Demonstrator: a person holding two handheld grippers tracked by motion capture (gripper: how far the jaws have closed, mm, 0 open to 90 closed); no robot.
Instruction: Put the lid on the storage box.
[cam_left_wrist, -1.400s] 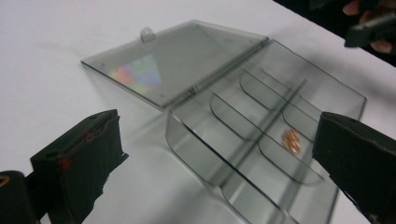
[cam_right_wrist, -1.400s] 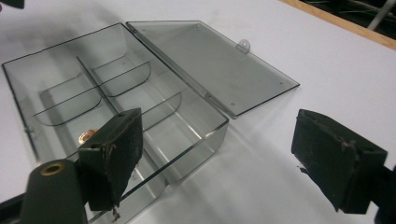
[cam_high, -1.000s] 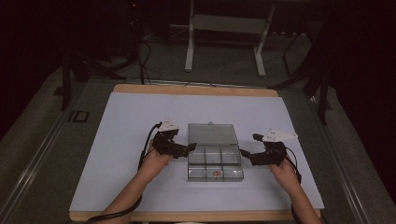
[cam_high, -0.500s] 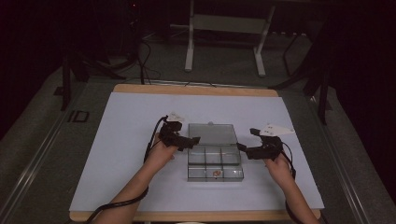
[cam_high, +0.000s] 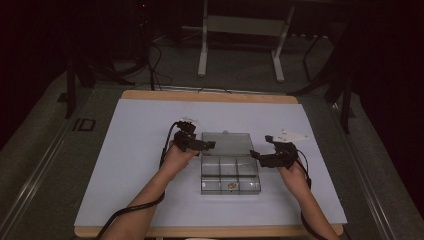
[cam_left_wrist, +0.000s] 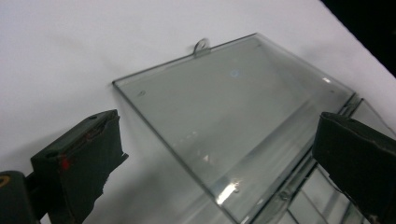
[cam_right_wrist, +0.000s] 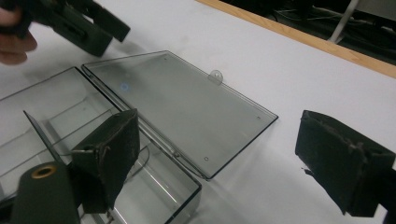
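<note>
At frame center, both the left gripper (cam_high: 209, 145) and right gripper (cam_high: 256, 156), jaws apart, are flanking the open box (cam_high: 230, 175), risking shoving it askew.

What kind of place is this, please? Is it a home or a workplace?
Probably a lab or recording workspace, not a home: a white-covered table stands in a dark room, cables lie on the floor behind it, and a metal stand is beyond. A clear compartment box is the work item.

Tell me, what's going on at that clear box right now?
Left gripper open, at the lid's left edge. Right gripper open, beside the box's right side. Clear box open, lid flat on the table. Nothing in the way.
</note>
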